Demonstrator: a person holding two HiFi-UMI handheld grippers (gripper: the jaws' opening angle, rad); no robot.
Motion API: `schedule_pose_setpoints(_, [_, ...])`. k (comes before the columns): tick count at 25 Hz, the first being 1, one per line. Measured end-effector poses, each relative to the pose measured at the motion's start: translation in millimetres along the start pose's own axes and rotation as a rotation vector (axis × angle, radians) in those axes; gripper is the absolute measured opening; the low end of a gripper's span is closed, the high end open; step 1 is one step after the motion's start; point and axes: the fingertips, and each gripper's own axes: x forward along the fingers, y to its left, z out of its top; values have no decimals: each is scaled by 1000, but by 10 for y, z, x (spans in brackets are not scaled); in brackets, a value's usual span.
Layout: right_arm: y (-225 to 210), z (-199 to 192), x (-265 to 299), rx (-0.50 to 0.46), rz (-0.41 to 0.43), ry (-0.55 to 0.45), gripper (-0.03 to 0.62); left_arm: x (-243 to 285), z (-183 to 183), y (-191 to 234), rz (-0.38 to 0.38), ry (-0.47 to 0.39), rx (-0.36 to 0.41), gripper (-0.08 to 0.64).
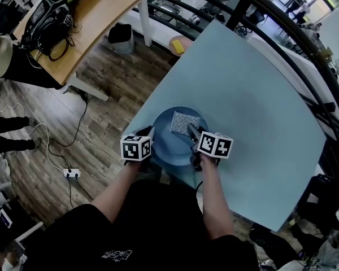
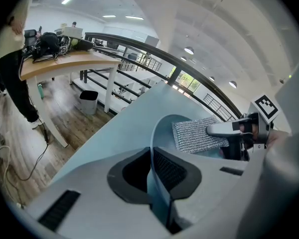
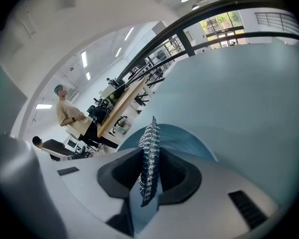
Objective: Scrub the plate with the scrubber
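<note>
- Nearest, the left gripper has its jaws clamped on the blue plate at its rim.
- Jaws of the right gripper pinch the silver scrubber, which lies flat on the plate.
- That plate sits at the near edge of the pale blue table.

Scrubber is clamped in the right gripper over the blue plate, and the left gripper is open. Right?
No. The left gripper is shut on the rim of the plate, as the left gripper view shows. The rest holds: the scrubber is clamped in the right gripper over the blue plate.
</note>
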Motion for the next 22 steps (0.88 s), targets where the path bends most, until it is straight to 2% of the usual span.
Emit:
schedule_pose_setpoints(15, [-514,-18,-519,36,-112,-53,84,-24,-26,31,12,-2,4,26])
schedule_pose_setpoints(22, [-632,-128,-730,27,-138,-43,84,-8,-20,24,14,-7,-3,26])
